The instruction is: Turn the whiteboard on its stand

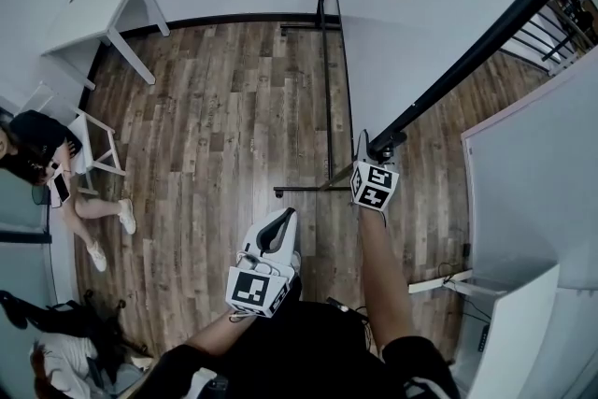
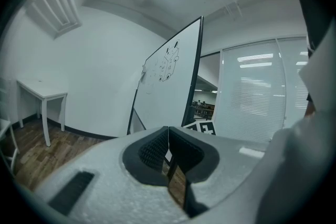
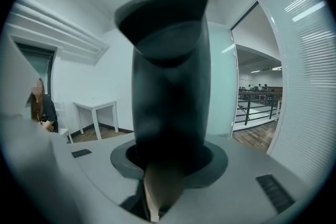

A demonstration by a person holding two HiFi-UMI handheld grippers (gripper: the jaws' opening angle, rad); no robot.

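The turn looks barely begun: the one whiteboard [image 1: 411, 23] sits on its single stand [image 1: 328, 89] ahead-right, the right claw [image 1: 372, 149] is clamped part-way closed on its black frame edge [image 1: 486, 42], and the left claw [image 1: 278, 229], second of two, hangs shut and empty, leaving the swing itself to do

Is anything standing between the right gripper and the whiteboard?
Nothing visible. The whiteboard's black frame sits directly between the jaws of the right gripper, with no other object between them.
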